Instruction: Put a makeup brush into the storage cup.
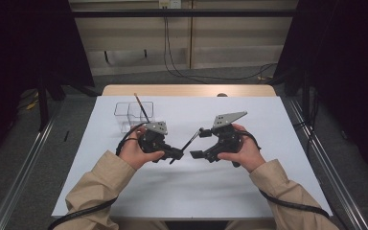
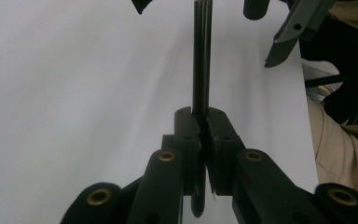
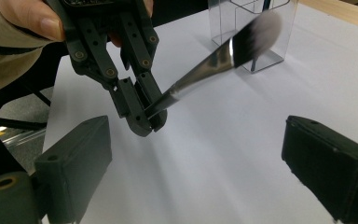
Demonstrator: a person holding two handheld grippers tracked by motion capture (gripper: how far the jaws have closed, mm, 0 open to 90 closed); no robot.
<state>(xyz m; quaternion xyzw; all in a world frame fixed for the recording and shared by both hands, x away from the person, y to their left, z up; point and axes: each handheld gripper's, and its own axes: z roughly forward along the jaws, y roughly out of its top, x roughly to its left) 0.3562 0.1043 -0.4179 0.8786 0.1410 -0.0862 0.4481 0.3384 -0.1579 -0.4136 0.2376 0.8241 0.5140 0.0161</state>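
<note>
Clear box [image 1: 133, 114] with compartments sits far left on my white table [image 1: 249, 182], a thin brush [image 1: 141, 107] standing tilted in it. Wood edge [image 1: 187, 90] at table's far side. Cables [image 1: 211, 75] on grey floor [image 1: 72, 124] beyond. Metal rails [image 1: 326, 163] left and right.

brush [image 3: 214, 58] bristles blurred, handle end hidden between left tongs [image 2: 204, 133] — organiser [image 3: 251, 32] top cropped

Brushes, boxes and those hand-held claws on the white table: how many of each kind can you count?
Brushes: 2, the makeup brush clamped in the left gripper and a brush standing in the box.
Clear box: 1, with compartments.
Grippers: 2, counting the right gripper, its jaws apart.
Total: 5.
</note>
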